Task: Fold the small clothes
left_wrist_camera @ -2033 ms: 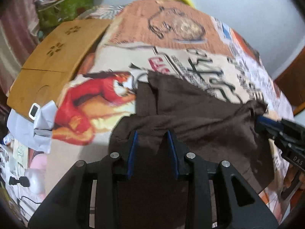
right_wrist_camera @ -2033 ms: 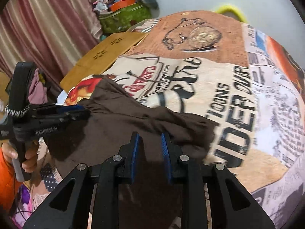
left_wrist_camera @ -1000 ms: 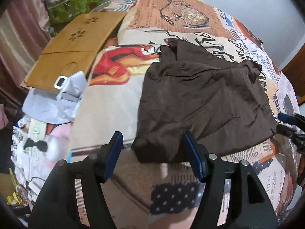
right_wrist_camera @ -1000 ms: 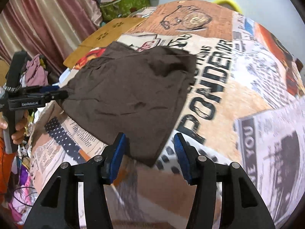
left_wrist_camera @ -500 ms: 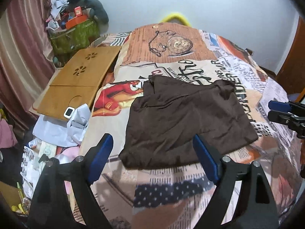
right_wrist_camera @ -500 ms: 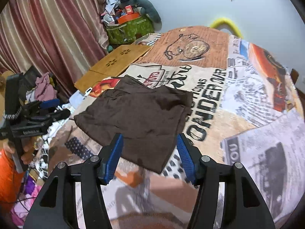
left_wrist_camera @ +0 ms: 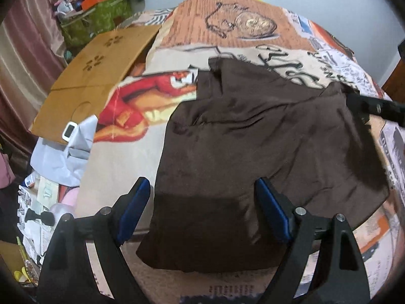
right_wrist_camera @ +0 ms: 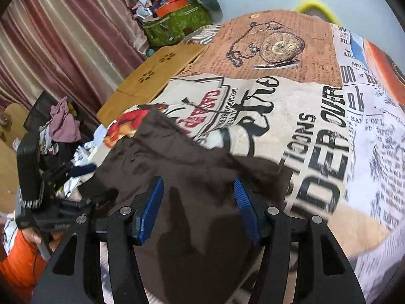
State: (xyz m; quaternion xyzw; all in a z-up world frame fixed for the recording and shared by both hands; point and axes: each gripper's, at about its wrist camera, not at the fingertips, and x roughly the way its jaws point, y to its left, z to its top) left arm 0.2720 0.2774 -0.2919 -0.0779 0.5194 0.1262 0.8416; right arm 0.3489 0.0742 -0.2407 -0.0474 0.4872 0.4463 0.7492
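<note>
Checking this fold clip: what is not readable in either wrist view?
- Brown garment, type: bunched; near hem behind left tongs.
- Same garment, right view: near part behind right tongs, cut by the bottom edge.
- Bedspread small print: blurred.

A dark brown garment (left_wrist_camera: pixel 253 147) lies spread out on the printed bedspread, filling the centre and right of the left wrist view. It is plain, without print, and lightly creased, with soft wrinkles running across its upper half. Its near edge reaches the lower middle of the frame; a narrower flap juts toward the top centre, possibly a sleeve or a folded part, though the blur leaves that unclear. In the right wrist view the same garment (right_wrist_camera: pixel 202 177) occupies the lower centre, its far edge rumpled and raised in a low ridge.
</note>
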